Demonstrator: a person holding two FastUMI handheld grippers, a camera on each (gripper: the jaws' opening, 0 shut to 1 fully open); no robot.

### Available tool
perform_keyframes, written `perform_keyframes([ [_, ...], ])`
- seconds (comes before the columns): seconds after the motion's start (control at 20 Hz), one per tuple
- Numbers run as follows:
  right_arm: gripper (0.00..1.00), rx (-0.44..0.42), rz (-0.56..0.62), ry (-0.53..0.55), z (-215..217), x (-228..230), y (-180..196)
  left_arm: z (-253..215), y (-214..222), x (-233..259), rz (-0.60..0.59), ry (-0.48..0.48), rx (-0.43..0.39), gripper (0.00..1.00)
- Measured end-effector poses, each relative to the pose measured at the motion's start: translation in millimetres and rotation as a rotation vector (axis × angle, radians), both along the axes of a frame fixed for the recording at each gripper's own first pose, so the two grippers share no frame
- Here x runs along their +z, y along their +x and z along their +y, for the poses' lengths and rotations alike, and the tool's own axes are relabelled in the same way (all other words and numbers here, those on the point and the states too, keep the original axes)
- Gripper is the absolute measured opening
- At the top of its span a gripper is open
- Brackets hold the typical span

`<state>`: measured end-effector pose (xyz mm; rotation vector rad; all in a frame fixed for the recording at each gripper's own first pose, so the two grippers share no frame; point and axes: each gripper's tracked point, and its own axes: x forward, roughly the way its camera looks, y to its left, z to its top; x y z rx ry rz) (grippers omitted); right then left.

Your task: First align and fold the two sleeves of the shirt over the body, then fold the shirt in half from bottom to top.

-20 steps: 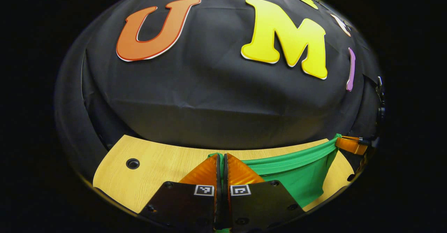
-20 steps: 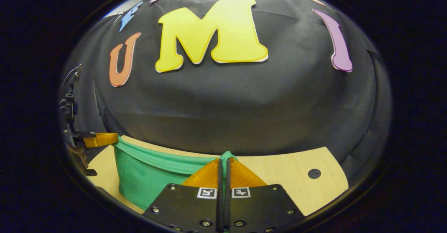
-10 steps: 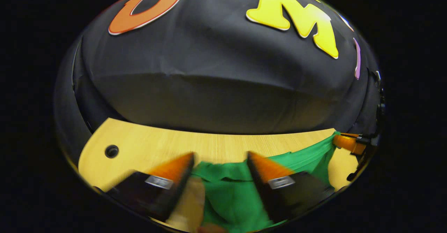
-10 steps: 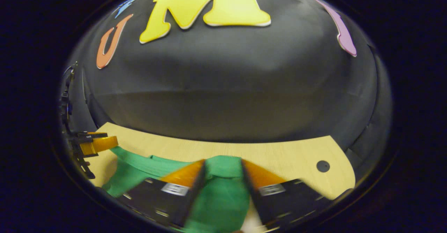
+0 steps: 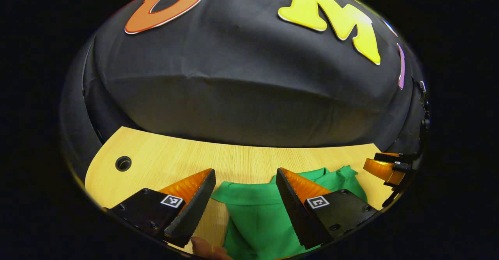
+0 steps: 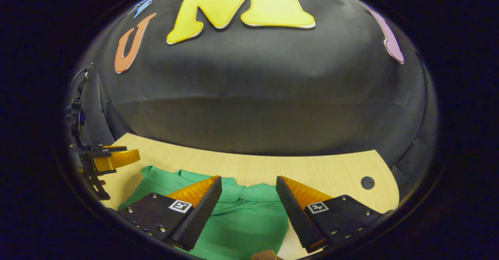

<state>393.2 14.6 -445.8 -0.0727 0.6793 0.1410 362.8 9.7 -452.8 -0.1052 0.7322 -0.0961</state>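
Observation:
A green shirt (image 5: 257,221) lies on the wooden table (image 5: 241,158), folded, with its upper edge toward the back wall. My left gripper (image 5: 245,174) stands open above the shirt's left part, nothing between its fingers. In the right gripper view the same green shirt (image 6: 241,217) lies under my right gripper (image 6: 248,180), which is also open and empty. The right gripper (image 5: 384,166) shows at the right edge of the left gripper view, beside the shirt. The left gripper (image 6: 113,158) shows at the left edge of the right gripper view.
The table has a round cable hole (image 5: 123,163) at its left end and another hole (image 6: 367,182) at its right end. The black cloth wall rises just behind the table's far edge. A fingertip (image 5: 204,247) shows at the bottom of the left gripper view.
Both grippers were shut on the shirt's edge, holding it up a second ago. They have opened, let the fabric drop flat on the table, and tilted downward.

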Motion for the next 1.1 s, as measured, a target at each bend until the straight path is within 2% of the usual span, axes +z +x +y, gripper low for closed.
perform_keyframes([
  [0.2, 0.91, 0.024, -0.085, 0.010, 10.6, 64.1, -18.9, 15.0, -18.1, 58.5, -0.083, 0.042, 0.028, 0.99],
  [0.4, 0.91, 0.041, -0.179, 0.002, 13.6, 131.3, -56.0, 20.9, -53.6, 128.0, -0.181, 0.033, 0.045, 0.99],
  [0.75, 0.91, 0.047, -0.291, -0.007, 11.4, 216.6, -148.4, 15.9, -137.6, 240.3, -0.380, 0.074, 0.022, 0.98],
  [1.1, 0.90, -0.001, -0.380, 0.021, 2.4, 273.0, -253.1, -2.3, -242.4, 292.0, -0.428, 0.018, 0.028, 0.98],
])
